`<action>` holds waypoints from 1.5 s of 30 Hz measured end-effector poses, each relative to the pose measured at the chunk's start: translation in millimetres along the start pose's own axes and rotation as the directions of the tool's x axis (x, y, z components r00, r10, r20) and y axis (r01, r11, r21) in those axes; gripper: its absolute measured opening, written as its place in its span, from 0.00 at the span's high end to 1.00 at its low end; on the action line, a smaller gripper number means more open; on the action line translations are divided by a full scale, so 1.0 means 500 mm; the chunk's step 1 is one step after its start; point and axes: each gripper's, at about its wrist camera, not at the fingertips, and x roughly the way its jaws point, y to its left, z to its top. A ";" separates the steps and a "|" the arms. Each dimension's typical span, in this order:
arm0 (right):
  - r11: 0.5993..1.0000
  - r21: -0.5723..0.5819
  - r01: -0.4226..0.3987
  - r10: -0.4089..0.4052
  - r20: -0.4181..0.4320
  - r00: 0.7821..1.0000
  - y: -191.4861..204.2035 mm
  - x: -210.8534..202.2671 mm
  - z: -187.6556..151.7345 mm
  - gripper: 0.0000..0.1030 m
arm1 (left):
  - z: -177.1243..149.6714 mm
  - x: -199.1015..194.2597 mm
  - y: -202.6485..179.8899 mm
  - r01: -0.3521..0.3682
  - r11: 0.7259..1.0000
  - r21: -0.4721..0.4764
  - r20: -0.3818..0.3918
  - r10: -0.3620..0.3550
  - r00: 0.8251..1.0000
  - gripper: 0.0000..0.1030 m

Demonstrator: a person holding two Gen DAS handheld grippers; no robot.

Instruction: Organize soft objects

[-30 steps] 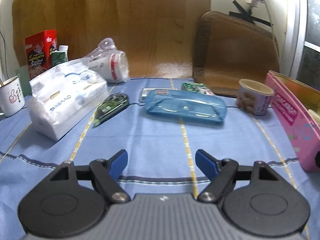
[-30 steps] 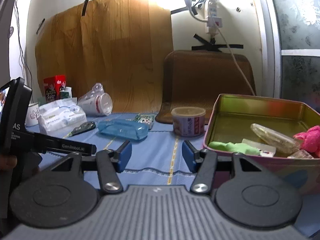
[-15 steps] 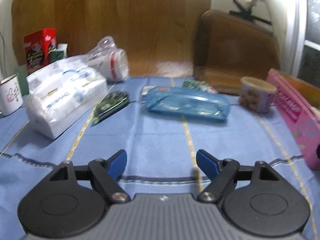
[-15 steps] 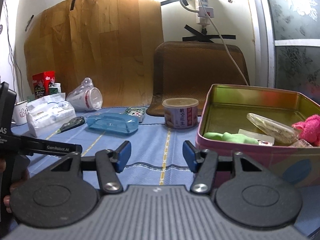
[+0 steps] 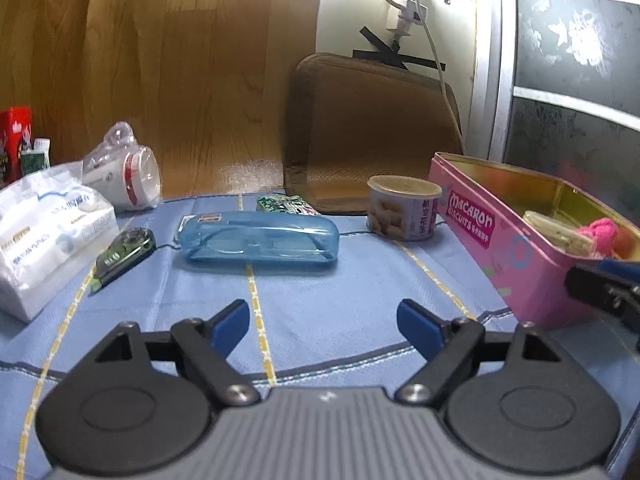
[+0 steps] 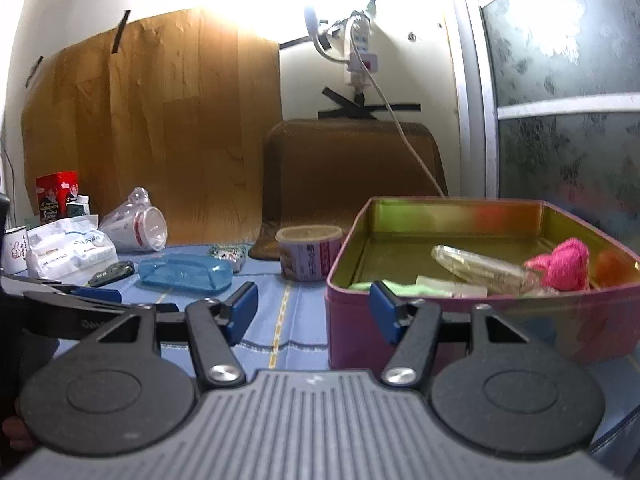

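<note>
Left wrist view: left tool (image 5: 323,320) empty, jaws opening — tissue pack (image 5: 48,232) on desk at 10 o'clock, long axis slanting away. Right wrist view: right tool (image 6: 312,310) empty, opening — biscuit tin (image 6: 460,312) at 2 o'clock; left nearer pack.

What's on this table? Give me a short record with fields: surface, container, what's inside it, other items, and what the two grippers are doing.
Surface: blue tablecloth with yellow stripes
Container: pink biscuit tin, lid off
Inside tin: pink knitted piece, green soft item, clear wrapped packet
Other items: blue glasses case, small can, tissue pack, bagged paper cups
Left gripper: jaws opening, nothing between them
Right gripper: jaws opening, nothing gripped, beside the tin's near corner
</note>
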 end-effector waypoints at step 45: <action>0.996 0.075 -0.039 0.046 -0.106 0.993 0.011 0.011 -0.026 0.38 | -0.009 -0.011 -0.005 0.037 0.999 0.006 0.023 -0.037 0.999 0.09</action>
